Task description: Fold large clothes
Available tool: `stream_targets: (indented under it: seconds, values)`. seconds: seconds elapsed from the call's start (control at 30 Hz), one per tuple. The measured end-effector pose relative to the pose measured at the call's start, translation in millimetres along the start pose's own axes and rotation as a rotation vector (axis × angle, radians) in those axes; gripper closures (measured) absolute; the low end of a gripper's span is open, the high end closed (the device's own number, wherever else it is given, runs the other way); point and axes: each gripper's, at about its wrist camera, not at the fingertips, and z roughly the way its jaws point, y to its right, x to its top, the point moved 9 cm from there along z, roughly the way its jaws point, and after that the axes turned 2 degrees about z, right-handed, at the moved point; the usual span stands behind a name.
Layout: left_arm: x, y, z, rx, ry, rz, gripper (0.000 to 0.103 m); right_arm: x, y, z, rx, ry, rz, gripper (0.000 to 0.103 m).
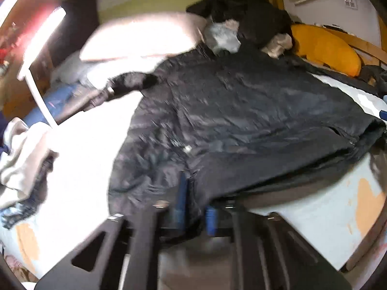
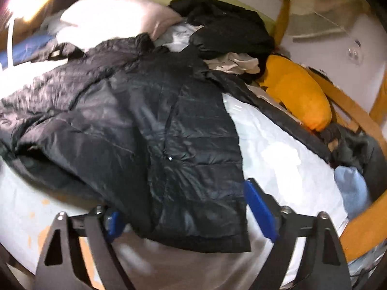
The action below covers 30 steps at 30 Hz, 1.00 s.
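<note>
A large black quilted jacket [image 1: 241,111] is spread across the white bed [image 1: 79,159], one sleeve [image 1: 116,91] stretched out to the left. The near hem of the jacket is pinched between the narrow blue-padded fingers [image 1: 180,207] of the left gripper [image 1: 193,212]. In the right wrist view the jacket [image 2: 150,125] is draped over the bed [image 2: 278,149], and the right gripper [image 2: 188,212] is held wide, its blue-padded fingers [image 2: 258,207] set either side of the near hem without closing on it. A pale pillow [image 2: 108,17] is seen at the far left, a pile of dark clothes [image 2: 225,26] at the far middle, and an orange cushion [image 2: 295,91] at the far right
</note>
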Motion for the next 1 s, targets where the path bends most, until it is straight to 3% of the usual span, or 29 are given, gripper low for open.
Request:
stream_targets:
  seconds: [0.03, 0.07, 0.1, 0.23, 0.33, 0.43, 0.53, 0.7, 0.8, 1.0]
  values:
    - [3.9, -3.3, -5.6, 0.006, 0.024, -0.010, 0.097, 0.4, -0.9, -2.8, 0.005, 0.008, -0.002, 0.060]
    - [8.3, -6.5, -9.8, 0.005, 0.043, -0.022, 0.098, 1.2, -1.8, -5.7, 0.023, 0.022, 0.004, 0.089]
    - [13.8, -9.4, -17.8, 0.004, 0.066, -0.027, 0.098, 2.2, -3.2, -9.3, 0.054, 0.036, 0.022, 0.096]
    - [28.5, -15.6, -56.6, 0.051, 0.151, -0.003, 0.098, 10.3, -2.9, -45.5, 0.074, 0.173, 0.042, 0.098]
    - [28.8, -26.9, -73.5, 0.076, 0.140, -0.027, 0.098, 17.4, -6.2, -74.7, 0.115, 0.257, 0.025, 0.098]
    - [41.4, -36.5, -79.0, 0.092, 0.131, -0.023, 0.098, 34.6, -14.7, -86.9, 0.090, 0.280, -0.046, 0.098]
    - [66.5, -41.2, -64.9, 0.095, 0.073, -0.010, 0.098, 67.8, -16.0, -73.6, 0.087, 0.253, -0.056, 0.097]
    - [94.2, -36.3, 4.3, 0.089, -0.109, 0.068, 0.097, 112.1, -9.8, -11.6, 0.099, 0.142, -0.027, 0.097]
    - [98.8, -33.2, 34.2, 0.051, -0.157, 0.062, 0.097, 115.2, -11.4, 27.9, 0.088, 0.082, -0.035, 0.097]
    - [83.6, -37.6, 94.1, 0.008, -0.236, 0.048, 0.087, 99.0, -17.5, 83.4, 0.104, -0.002, -0.026, 0.096]
